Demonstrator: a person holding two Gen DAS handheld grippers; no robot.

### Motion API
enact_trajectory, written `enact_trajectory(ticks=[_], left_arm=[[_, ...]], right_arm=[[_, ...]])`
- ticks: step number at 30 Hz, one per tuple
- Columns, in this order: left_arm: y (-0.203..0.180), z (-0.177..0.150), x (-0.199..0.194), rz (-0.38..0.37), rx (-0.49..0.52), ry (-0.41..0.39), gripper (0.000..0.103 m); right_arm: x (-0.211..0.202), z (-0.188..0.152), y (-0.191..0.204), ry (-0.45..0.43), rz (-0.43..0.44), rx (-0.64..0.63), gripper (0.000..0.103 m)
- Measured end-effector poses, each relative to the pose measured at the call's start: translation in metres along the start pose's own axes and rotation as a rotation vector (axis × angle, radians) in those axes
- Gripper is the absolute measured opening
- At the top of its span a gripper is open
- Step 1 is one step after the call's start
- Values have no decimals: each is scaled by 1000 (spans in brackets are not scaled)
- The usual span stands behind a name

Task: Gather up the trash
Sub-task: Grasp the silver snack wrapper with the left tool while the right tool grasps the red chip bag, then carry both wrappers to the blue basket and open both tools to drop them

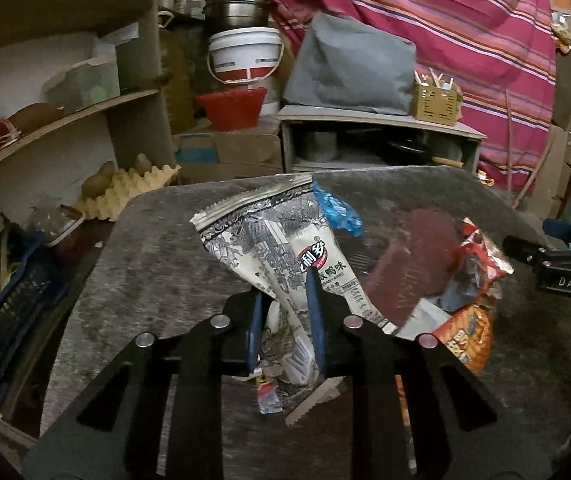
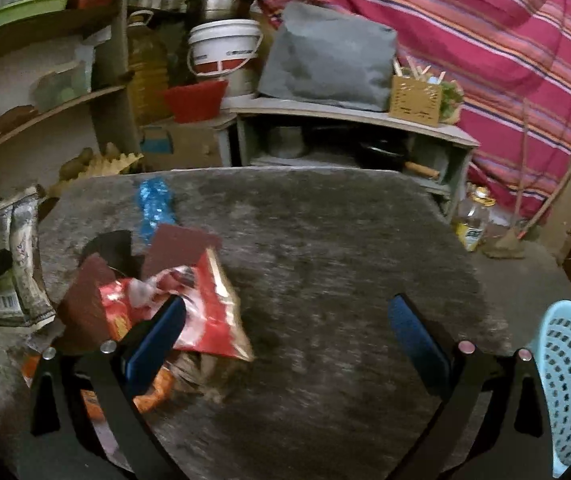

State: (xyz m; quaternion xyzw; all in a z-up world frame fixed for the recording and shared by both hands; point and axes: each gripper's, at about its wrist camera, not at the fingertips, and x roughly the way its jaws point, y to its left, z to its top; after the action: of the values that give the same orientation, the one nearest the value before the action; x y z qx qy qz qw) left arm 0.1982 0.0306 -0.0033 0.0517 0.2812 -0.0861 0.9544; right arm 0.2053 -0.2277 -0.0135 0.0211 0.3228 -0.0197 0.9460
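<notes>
the left gripper (image 1: 285, 312) pinches a grey-and-white snack wrapper (image 1: 281, 236), its blue pads pressed on the crumpled middle so the wrapper stands up off the grey table (image 1: 145, 280). the right gripper (image 2: 285, 340) is spread wide with nothing between its fingers, beside a heap of red and orange wrappers (image 2: 201, 312), a brown card (image 2: 181, 248) and a blue plastic scrap (image 2: 153, 204). a pale blue perforated basket (image 2: 569, 380) shows at the right edge

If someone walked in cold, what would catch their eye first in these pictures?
Probably the black-and-white snack bag, pinched and lifted between the left gripper fingers. Next, the red wrappers heaped on the grey table, beside the open right gripper. Behind it all hangs a pink striped cloth.
</notes>
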Motion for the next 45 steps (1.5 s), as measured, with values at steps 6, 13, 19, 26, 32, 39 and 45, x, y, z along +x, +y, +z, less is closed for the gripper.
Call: enact_trajectory(ticks=[6, 13, 19, 26, 32, 39, 45], left_arm=[[1, 1, 0, -13, 16, -4, 19], [1, -3, 4, -13, 4, 12, 19], [2, -4, 4, -13, 2, 14, 19], [8, -3, 4, -18, -20, 26, 8], [10, 2, -1, -12, -39, 3, 4], [6, 17, -24, -22, -63, -72, 2], [-23, 27, -33, -75, -45, -96, 2]], right_arm=[[21, -9, 25, 63, 71, -66, 87], [20, -14, 26, 90, 177, -46, 41], [14, -17, 20, 70, 162, -54, 9], [4, -13, 12, 30, 162, -49, 3], [-4, -7, 2, -4, 158, -31, 2], [-25, 0, -22, -62, 137, 12, 2], [-43, -2, -53, -81, 106, 44, 2]])
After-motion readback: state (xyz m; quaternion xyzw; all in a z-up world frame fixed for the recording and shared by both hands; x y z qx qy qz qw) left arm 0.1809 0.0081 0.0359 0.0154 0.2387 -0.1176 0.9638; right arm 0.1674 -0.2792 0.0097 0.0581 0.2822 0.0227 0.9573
